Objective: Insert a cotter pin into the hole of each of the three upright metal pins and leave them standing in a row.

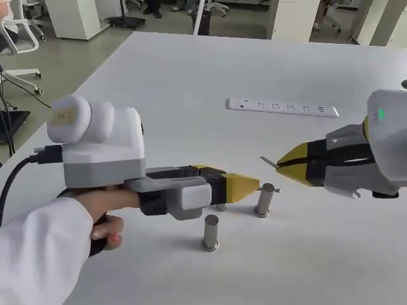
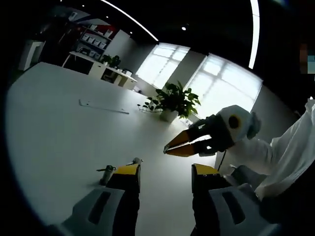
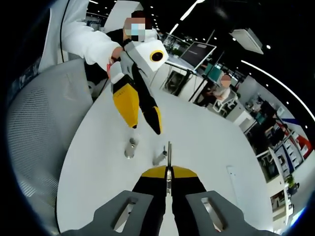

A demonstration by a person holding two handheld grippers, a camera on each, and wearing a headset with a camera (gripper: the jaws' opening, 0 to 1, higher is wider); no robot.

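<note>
Now the yellow fingers (image 3: 183, 173) of the right gripper (image 3: 169, 171) are squeezed tight on a thin cotter pin (image 3: 169, 155). The cotter pin sticks straight out past the tips. In the head view the right gripper (image 1: 280, 166) comes in from the right side, up in the air, and points to the left. The cotter pin (image 1: 269, 162) hangs a little above the top of the right metal pin (image 1: 265, 200) and does not touch it.

The fingers (image 2: 128, 170) of the left gripper (image 2: 166, 172) are spread apart and hold nothing. In the head view the left gripper (image 1: 251, 186) lies flat and low over the counter (image 1: 191, 82) and points to the right, toward the other gripper. Its tips end just beside the right metal pin. A third metal pin (image 1: 220, 206) stands right under the fingers, and most of it is hidden. It is too hard to tell if the fingers touch it. The front metal pin (image 1: 211, 232) stands alone, closer to the person.

All three metal pins stand upright on the white counter, near each other. No cotter pin can be seen in any of them.

A hand (image 1: 105, 219) grips the handle of the left gripper from below. A white sleeve (image 1: 35, 254) covers the arm behind it.

Farther back on the counter lies a long white power strip (image 1: 283, 107).
</note>
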